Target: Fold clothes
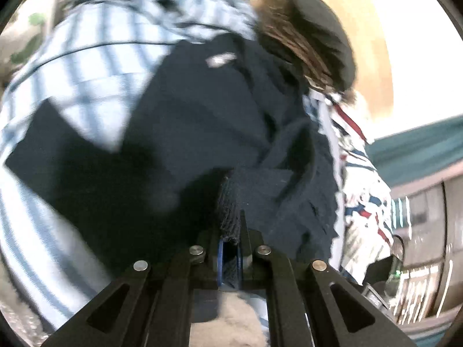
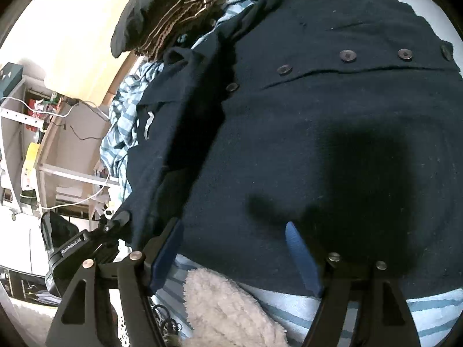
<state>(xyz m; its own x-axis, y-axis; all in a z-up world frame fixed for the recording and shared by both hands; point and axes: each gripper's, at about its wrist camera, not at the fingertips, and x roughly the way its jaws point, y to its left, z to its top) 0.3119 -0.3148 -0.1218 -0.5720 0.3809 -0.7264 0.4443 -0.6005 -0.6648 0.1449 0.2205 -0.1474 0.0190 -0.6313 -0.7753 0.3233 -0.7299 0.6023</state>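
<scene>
A navy knit cardigan [image 2: 318, 115] with a row of dark buttons lies spread on a blue-and-white checked sheet [image 1: 86, 72]. In the left wrist view my left gripper [image 1: 231, 225] is shut on a bunched fold of the cardigan [image 1: 208, 110], with the cloth pinched between its narrow jaws. That view is blurred. In the right wrist view my right gripper [image 2: 234, 237] stands open just over the cardigan's near edge, its blue pads [image 2: 301, 254] wide apart and pressing on nothing. The left gripper's black body [image 2: 86, 243] shows at the cardigan's left edge.
A pile of dark and brown striped clothes [image 2: 173, 14] sits at the far end of the bed. A red, white and blue patterned garment [image 1: 356, 173] lies beside the cardigan. A fluffy white cloth [image 2: 225, 312] lies near me. Shelves with cables [image 2: 29, 121] stand off to the left.
</scene>
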